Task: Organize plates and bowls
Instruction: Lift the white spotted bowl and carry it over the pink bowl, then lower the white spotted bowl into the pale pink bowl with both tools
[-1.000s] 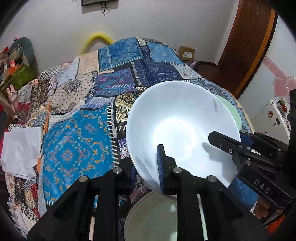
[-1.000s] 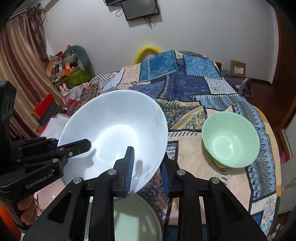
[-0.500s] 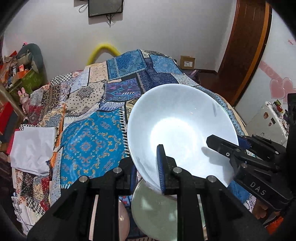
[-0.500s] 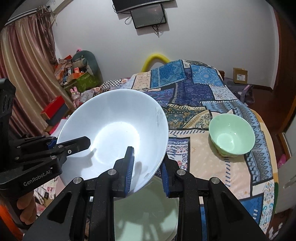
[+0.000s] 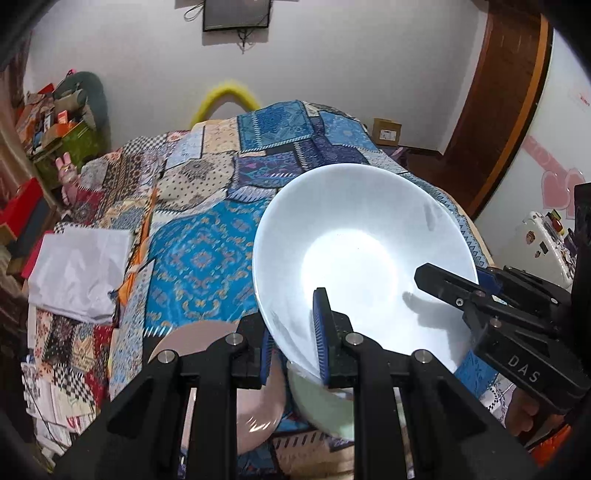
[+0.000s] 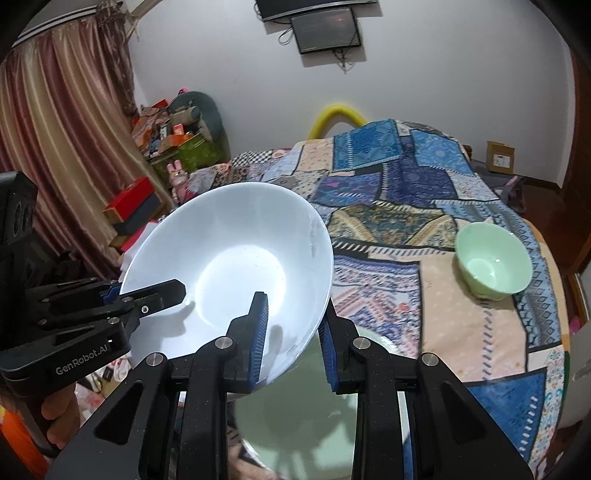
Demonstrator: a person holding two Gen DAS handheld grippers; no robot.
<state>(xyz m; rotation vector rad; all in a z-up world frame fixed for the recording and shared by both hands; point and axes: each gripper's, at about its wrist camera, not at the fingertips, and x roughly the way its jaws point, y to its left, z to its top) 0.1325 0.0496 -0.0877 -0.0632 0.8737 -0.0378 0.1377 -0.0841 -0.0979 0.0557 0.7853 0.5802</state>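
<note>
A large white bowl hangs tilted above the patchwork quilt, held from two sides. My left gripper is shut on its near rim, one pad inside and one outside. My right gripper is shut on the rim too, and it shows at the bowl's right edge in the left wrist view. The left gripper shows at the bowl's left edge in the right wrist view. Under the bowl lie a pale green plate and a pink plate. A small green bowl stands on the quilt to the right.
A folded white cloth lies at the quilt's left edge. Boxes and clutter pile up by the curtain on the left. A wooden door stands at the right, and a screen hangs on the far wall.
Both grippers have drawn back and slightly up with the white bowl between them. The pink plate has come into the left wrist view, and the green bowl looks farther away.
</note>
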